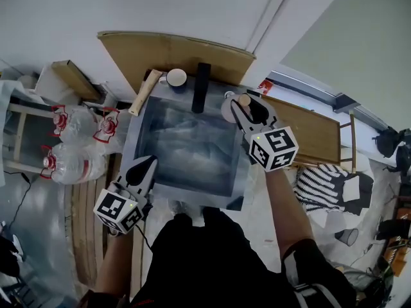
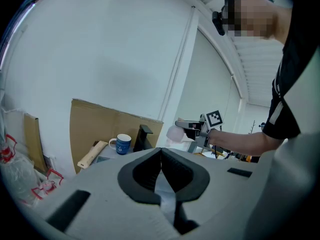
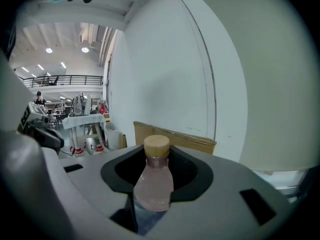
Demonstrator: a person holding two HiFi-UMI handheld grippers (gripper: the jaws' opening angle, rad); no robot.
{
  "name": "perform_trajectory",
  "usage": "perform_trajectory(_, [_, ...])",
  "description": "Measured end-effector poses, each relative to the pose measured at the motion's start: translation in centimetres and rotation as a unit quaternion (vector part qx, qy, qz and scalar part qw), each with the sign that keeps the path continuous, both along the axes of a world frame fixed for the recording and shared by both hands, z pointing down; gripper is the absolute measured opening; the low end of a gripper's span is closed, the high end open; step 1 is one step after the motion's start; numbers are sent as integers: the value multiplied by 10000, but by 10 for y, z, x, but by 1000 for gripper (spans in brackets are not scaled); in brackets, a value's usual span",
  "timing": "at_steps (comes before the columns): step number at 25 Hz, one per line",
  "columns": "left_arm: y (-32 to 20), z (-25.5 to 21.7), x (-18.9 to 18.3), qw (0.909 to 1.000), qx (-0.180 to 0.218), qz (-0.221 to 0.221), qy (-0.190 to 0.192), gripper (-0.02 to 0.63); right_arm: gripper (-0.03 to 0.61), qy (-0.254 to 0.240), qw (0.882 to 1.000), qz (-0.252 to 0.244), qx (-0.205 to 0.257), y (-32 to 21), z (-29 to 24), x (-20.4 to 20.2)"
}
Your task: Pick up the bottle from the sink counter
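A workshop hall: mezzanine railing (image 3: 65,78), ceiling lamps (image 3: 85,49), work tables (image 3: 82,120), leaning cardboard (image 1: 180,53).

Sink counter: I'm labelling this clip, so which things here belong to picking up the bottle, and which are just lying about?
In the job: bottle; right gripper, shut on it; sink counter.
Lying about: blue mug; wooden stick; black tap; cardboard sheet; water jugs; left gripper, shut and empty.
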State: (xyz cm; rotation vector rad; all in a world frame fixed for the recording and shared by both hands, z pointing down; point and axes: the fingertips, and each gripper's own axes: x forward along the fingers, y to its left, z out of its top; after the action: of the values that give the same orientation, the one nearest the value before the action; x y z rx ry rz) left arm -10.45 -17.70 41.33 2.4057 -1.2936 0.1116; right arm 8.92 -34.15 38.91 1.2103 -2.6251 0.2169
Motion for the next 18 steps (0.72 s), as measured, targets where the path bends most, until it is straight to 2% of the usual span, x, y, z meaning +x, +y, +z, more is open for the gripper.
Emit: perform_trajectory(18, [15,-24,-14,9996,258,153,-7,20,143,-236,9997,20,-73,74,-23,-12])
